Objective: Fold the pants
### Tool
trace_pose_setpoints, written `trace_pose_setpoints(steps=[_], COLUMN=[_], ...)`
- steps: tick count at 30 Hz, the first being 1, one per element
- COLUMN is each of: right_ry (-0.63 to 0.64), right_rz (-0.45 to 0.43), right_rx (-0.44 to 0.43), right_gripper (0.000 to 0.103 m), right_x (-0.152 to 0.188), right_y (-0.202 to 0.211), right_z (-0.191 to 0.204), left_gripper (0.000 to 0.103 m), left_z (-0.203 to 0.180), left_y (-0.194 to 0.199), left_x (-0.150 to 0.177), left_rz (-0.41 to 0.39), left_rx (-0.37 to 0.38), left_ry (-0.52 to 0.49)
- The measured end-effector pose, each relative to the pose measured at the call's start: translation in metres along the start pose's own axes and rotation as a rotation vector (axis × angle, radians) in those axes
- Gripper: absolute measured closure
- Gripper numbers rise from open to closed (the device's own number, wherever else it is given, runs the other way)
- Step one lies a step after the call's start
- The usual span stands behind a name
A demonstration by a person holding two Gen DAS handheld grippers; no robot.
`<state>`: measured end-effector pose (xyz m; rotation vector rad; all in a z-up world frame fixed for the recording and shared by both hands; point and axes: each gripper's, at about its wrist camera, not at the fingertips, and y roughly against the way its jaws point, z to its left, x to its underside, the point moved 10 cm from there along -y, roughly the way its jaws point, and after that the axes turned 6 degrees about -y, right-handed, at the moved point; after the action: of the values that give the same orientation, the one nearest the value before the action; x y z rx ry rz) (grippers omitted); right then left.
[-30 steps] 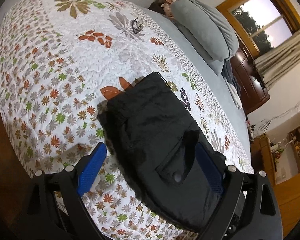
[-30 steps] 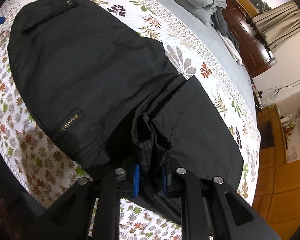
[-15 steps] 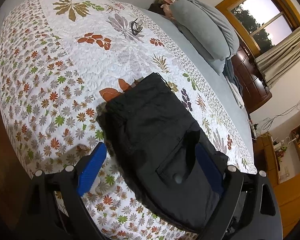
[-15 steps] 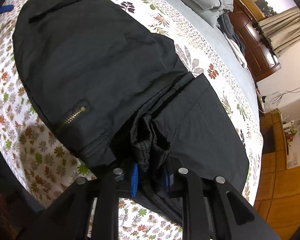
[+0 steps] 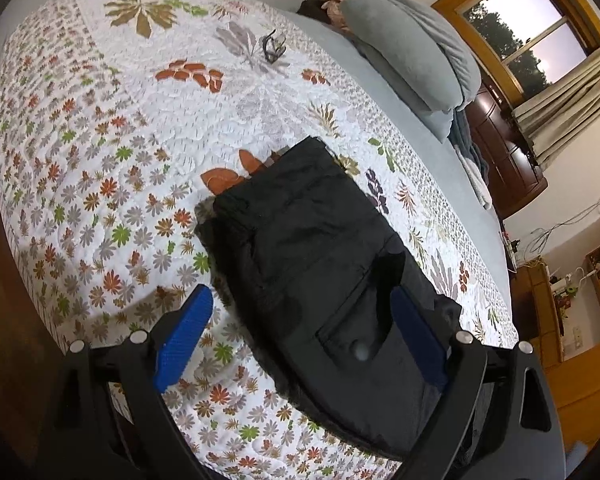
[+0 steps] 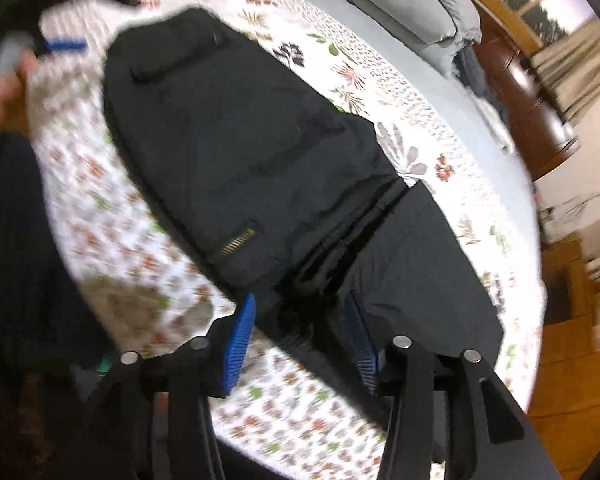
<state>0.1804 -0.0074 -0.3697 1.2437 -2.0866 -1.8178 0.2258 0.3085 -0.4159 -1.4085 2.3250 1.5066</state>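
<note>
Black pants (image 5: 320,264) lie folded on the floral bedspread; in the right wrist view the pants (image 6: 236,152) show a flap pocket at the far end and a brass zipper near me. My left gripper (image 5: 300,320) is open, its blue pads straddling the pants' near end above the back pocket button. My right gripper (image 6: 300,320) is open and empty, just above the folded edge of the pants. This view is motion-blurred.
The bedspread (image 5: 100,128) covers the bed, whose edge runs along the left and bottom. Grey pillows (image 5: 404,52) sit at the headboard. A small dark object (image 5: 274,46) lies on the far bedspread. A wooden cabinet (image 5: 504,152) and a window stand beyond.
My right gripper has opened and let go of the bunched pants fabric, which now lies flat. The left gripper has stayed open and drawn back slightly.
</note>
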Motion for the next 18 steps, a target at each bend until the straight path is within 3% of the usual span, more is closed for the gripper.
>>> trace_pose_setpoints(steps=[2, 3, 6, 9, 13, 15, 18], right_ry=[-0.082, -0.136, -0.159, -0.098, 0.038, 0.091, 0.132], right_rz=[0.008, 0.020, 0.067, 0.092, 0.188, 0.253, 0.309], right_rx=[-0.167, -0.273, -0.479, -0.594, -0.762, -0.798, -0.813], right_gripper=[0.046, 0.038, 0.025, 0.021, 0.016, 0.015, 0.015], right_x=[-0.013, -0.027, -0.072, -0.125, -0.186, -0.209, -0.240], right_y=[0.013, 0.020, 0.028, 0.027, 0.010, -0.009, -0.041], right_z=[-0.007, -0.016, -0.032, -0.031, 0.004, 0.026, 0.051], left_gripper=[0.011, 0.010, 0.010, 0.008, 0.003, 0.003, 0.003], left_z=[0.005, 0.011, 0.036, 0.053, 0.052, 0.048, 0.030], left_y=[-0.006, -0.011, -0.026, -0.034, -0.045, -0.043, -0.039], left_x=[0.002, 0.004, 0.009, 0.006, 0.003, 0.001, -0.003], left_rz=[0.041, 0.076, 0.151, 0.151, 0.145, 0.135, 0.129], left_rx=[0.012, 0.038, 0.118, 0.176, 0.162, 0.143, 0.110], left_ry=[0.039, 0.091, 0.294, 0.433, 0.437, 0.442, 0.326])
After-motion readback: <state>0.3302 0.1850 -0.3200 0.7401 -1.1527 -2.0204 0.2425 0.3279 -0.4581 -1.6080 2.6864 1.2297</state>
